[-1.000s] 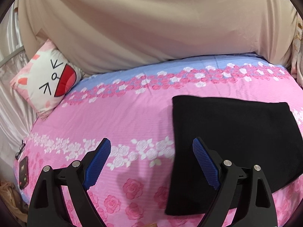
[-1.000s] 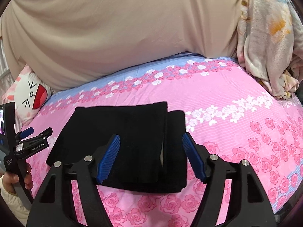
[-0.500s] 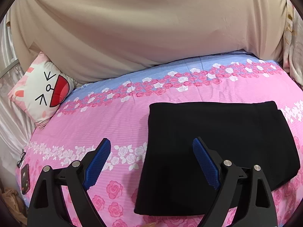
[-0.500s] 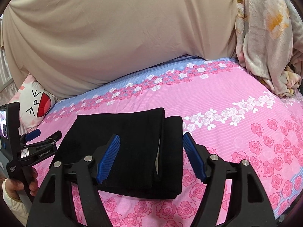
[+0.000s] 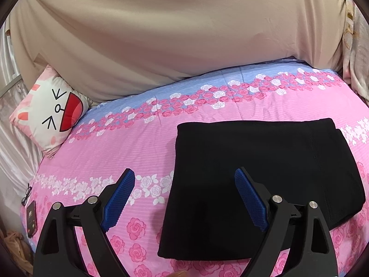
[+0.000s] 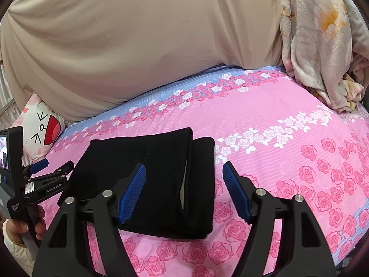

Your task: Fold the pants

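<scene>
The black pants (image 5: 258, 173) lie folded into a flat rectangle on the pink rose-print bedspread (image 5: 129, 152). In the right wrist view the pants (image 6: 150, 159) show a folded top layer with a narrower strip sticking out at the right. My left gripper (image 5: 184, 196) is open and empty, held above the pants' left edge. My right gripper (image 6: 184, 189) is open and empty, above the pants' right part. The left gripper also shows in the right wrist view (image 6: 49, 168), held in a hand at the left.
A cat-face pillow (image 5: 50, 110) leans at the bed's left. A beige sheet (image 5: 173, 34) hangs behind the bed. A crumpled floral blanket (image 6: 322, 46) hangs at the right. A phone (image 5: 31, 217) and glasses (image 5: 26, 194) lie at the bed's left edge.
Both grippers have pulled back a little and stay open. In the left wrist view the pants have shifted from the right toward the middle. The pants lie unchanged.
</scene>
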Demonstrator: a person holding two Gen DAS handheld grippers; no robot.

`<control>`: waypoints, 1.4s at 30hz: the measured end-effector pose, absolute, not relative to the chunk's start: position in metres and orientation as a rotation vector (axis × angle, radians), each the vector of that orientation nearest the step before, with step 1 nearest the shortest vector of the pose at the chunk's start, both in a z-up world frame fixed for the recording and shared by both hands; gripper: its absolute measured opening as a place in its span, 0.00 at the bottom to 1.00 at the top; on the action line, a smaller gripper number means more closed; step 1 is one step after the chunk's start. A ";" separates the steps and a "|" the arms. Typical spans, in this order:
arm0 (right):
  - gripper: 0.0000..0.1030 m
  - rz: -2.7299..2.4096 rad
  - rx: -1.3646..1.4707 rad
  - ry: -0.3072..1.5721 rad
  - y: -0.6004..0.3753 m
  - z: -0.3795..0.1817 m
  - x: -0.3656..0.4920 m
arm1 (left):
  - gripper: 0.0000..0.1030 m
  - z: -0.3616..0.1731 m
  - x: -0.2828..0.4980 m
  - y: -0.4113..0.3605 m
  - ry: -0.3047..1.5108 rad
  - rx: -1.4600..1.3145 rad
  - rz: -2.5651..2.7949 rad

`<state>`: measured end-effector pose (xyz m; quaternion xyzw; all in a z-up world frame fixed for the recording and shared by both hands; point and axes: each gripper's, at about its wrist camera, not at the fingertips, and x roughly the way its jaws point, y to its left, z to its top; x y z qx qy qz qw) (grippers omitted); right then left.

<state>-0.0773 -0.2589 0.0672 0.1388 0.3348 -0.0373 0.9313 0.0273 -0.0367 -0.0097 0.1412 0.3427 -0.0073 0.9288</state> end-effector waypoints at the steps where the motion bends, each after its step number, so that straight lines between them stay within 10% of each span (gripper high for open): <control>1: 0.66 -0.074 0.286 0.691 -0.259 0.066 -0.077 | 0.84 -0.010 0.028 -0.036 0.713 0.281 -0.032; 5: 0.81 -0.042 0.322 0.738 -0.265 0.057 -0.078 | 0.84 -0.016 0.032 -0.021 0.811 0.184 -0.177; 17: 0.81 0.071 0.526 0.880 -0.291 0.019 -0.067 | 0.83 -0.043 0.074 0.085 1.098 -0.348 -0.440; 42: 0.88 0.179 0.666 1.035 -0.286 -0.014 -0.023 | 0.83 -0.084 0.089 0.048 1.265 -0.209 -0.589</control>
